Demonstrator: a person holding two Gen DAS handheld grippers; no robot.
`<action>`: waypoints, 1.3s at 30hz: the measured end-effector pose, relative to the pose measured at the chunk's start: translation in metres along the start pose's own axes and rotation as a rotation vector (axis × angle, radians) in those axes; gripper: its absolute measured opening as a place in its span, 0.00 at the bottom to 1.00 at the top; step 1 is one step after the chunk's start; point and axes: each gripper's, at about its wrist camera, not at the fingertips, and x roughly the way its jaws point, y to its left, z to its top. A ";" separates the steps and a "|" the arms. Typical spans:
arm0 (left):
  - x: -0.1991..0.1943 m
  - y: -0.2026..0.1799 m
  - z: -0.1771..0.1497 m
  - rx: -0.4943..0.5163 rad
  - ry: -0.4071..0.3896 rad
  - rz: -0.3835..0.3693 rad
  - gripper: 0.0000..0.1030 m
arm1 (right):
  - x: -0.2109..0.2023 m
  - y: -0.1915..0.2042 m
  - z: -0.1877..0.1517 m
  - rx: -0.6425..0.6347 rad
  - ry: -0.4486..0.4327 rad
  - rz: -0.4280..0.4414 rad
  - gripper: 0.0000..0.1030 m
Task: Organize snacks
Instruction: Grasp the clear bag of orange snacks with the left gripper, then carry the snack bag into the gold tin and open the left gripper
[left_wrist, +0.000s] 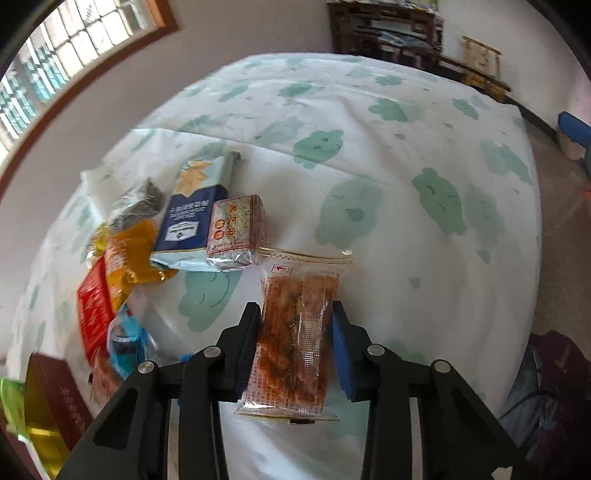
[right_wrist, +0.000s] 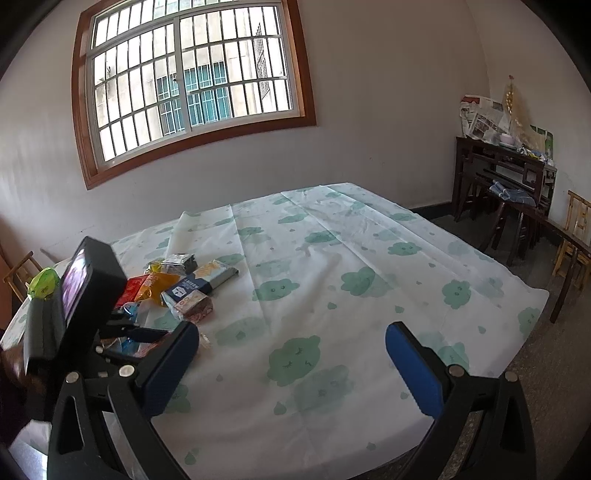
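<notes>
My left gripper (left_wrist: 295, 314) is shut on a clear packet of orange-brown snack (left_wrist: 295, 332), held just above the cloud-print tablecloth (left_wrist: 369, 147). A pile of snacks lies to its left: a blue and white packet (left_wrist: 195, 214), a small sesame block packet (left_wrist: 236, 229), an orange bag (left_wrist: 129, 254), a red packet (left_wrist: 94, 314) and a silver-black packet (left_wrist: 136, 203). The pile also shows in the right wrist view (right_wrist: 177, 288). My right gripper (right_wrist: 291, 350) is open and empty over the cloth, to the right of the left gripper's body (right_wrist: 85, 295).
A dark red box with a gold inside (left_wrist: 48, 406) sits at the table's left edge. Dark wooden furniture (right_wrist: 506, 177) and a wooden chair (right_wrist: 576, 236) stand right of the table. A barred window (right_wrist: 192, 77) is in the far wall.
</notes>
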 end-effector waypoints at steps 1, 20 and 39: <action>-0.005 -0.004 -0.001 -0.011 -0.014 0.019 0.33 | 0.000 0.000 0.000 0.000 0.001 -0.002 1.00; -0.081 -0.008 -0.012 -0.198 -0.100 0.265 0.33 | -0.004 0.004 -0.001 -0.024 -0.001 -0.014 1.00; -0.136 0.119 -0.078 -0.597 -0.067 0.339 0.33 | -0.015 0.044 0.001 -0.105 -0.007 0.002 1.00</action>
